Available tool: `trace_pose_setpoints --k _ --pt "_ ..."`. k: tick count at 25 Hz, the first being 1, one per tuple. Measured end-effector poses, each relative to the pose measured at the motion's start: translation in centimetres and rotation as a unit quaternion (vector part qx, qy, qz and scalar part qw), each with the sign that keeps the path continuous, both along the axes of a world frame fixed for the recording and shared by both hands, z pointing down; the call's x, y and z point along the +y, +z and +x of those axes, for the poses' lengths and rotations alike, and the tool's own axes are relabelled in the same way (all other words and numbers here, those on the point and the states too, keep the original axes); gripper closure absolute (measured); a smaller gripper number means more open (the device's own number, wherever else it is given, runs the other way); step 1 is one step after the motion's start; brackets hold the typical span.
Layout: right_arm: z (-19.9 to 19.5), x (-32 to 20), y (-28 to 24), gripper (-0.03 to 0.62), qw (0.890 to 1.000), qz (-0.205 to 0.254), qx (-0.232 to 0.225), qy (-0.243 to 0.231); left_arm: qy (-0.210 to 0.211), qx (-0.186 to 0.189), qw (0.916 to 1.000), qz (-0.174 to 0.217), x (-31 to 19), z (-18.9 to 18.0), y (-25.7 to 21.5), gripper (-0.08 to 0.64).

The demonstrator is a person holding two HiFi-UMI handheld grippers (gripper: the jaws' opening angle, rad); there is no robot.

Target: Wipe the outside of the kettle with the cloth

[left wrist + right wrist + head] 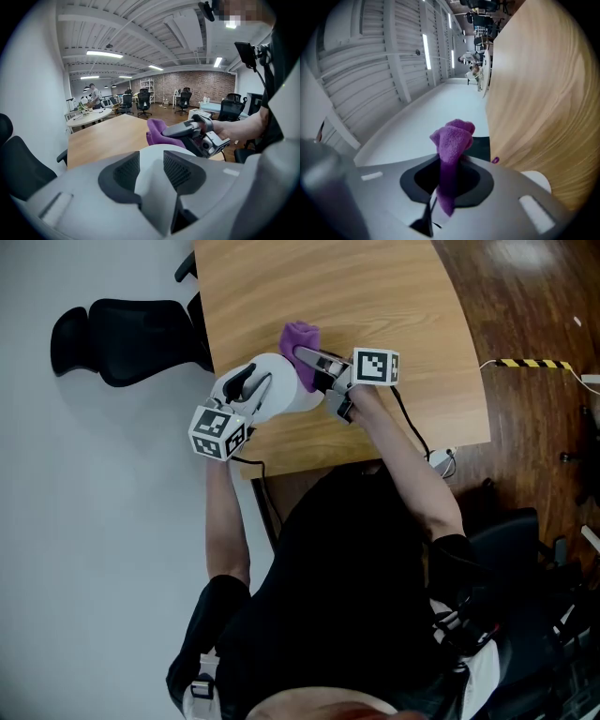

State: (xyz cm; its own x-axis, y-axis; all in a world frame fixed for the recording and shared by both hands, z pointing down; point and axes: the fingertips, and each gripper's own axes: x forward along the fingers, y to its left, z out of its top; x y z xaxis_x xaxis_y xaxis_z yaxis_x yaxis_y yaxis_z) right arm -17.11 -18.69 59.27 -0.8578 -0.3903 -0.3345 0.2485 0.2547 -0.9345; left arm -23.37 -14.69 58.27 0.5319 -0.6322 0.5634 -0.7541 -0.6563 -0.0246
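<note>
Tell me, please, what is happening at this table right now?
A person leans over a wooden table with tongs in each hand. The left tongs are clamped on a white kettle near the table's front edge. The right tongs pinch a bunched purple cloth and hold it at the kettle's far side, seemingly against it. So the wiping looks under way, with one hand steadying and the other holding the cloth.

head camera looks steeply down on the tabletop (375, 296); my left tongs (249, 384) and right tongs (307, 358) carry close cameras (all see the cloth (300, 334)).
</note>
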Motion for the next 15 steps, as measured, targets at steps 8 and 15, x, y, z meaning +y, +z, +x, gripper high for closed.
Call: trace_pose_setpoints --k 8,15 --pt "-3.4 0.7 16.1 0.543 0.971 -0.128 0.180 -0.096 0.001 -0.004 1.0000 0.000 -0.1 0.4 -0.7 0.397" --pt "-3.2 2.4 23.2 0.541 0.925 -0.125 0.347 -0.091 0.004 -0.006 1.0000 -0.007 0.1 -0.4 -1.9 0.397"
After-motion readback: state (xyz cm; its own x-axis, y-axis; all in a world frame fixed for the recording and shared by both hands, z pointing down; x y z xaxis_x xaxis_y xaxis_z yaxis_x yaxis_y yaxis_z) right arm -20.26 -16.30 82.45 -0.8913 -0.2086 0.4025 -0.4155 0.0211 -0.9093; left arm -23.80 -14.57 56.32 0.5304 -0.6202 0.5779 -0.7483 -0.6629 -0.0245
